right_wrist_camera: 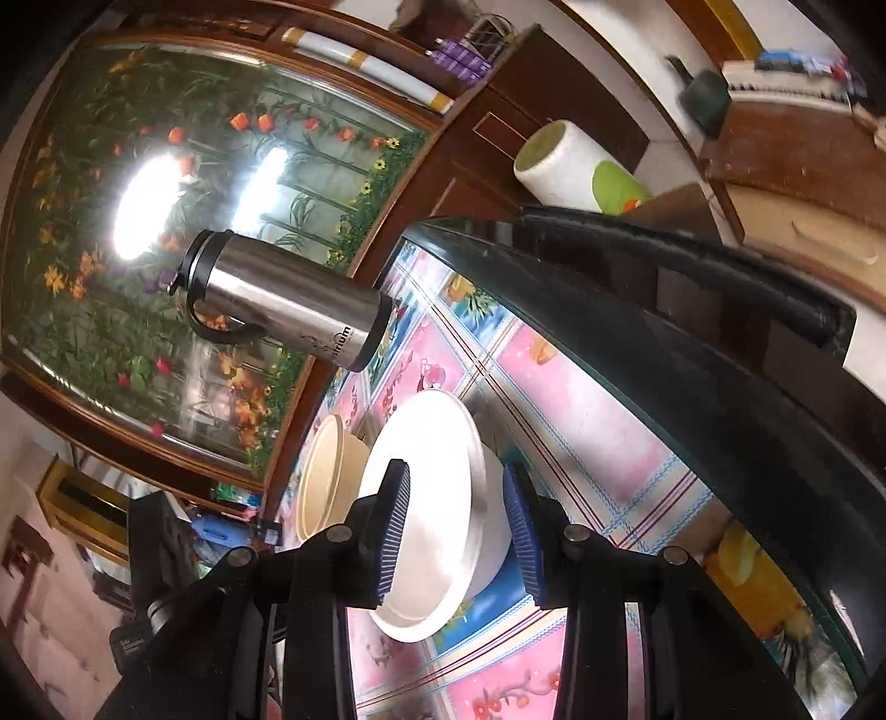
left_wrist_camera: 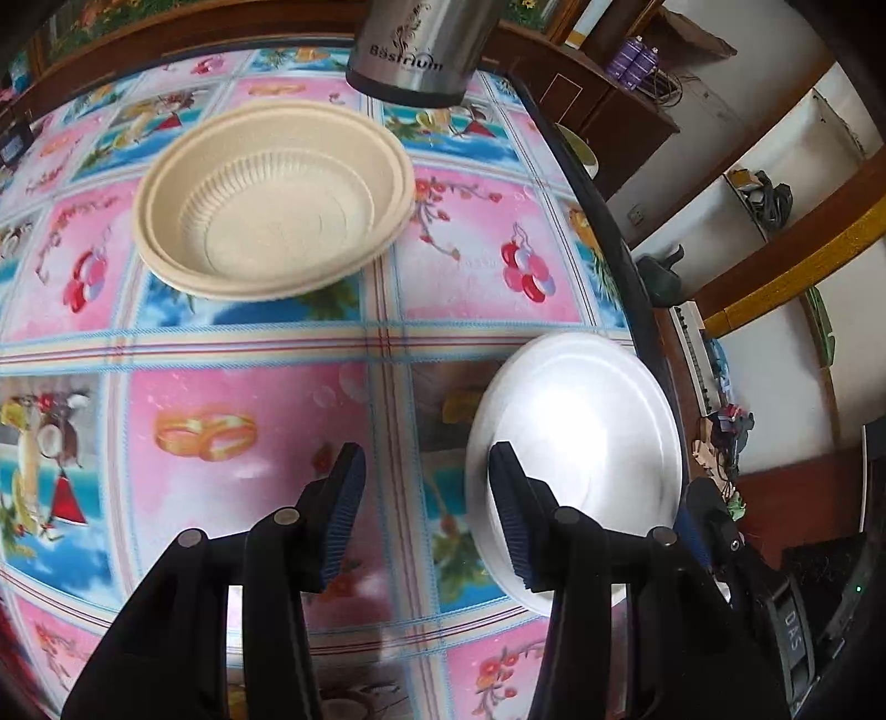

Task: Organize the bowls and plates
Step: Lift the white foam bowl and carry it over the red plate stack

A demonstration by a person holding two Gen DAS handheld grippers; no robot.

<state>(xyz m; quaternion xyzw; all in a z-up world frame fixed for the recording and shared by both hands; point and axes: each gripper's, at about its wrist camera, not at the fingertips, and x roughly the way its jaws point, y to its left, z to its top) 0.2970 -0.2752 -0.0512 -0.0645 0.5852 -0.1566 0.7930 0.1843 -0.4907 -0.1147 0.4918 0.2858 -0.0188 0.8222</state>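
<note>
Covering the desk (left_wrist_camera: 470, 266), a glossy cloth of pink and blue picture squares. Toward the far side, beige bowls (left_wrist_camera: 274, 202) nested in a stack, upright. Behind them, a steel flask (left_wrist_camera: 421, 50) lettered "Bastrium", handle and black lid seen from the right wrist. Near the desk's right edge, a white bowl (right_wrist_camera: 437, 515), resting on the cloth, well apart from the beige stack. Straddling its rim, the right tool (right_wrist_camera: 457, 531), partly open, pads not clearly pressing. Hovering beside it, the left tool (left_wrist_camera: 426, 515), partly open, empty, "DAS" readable on a strap nearby.
</note>
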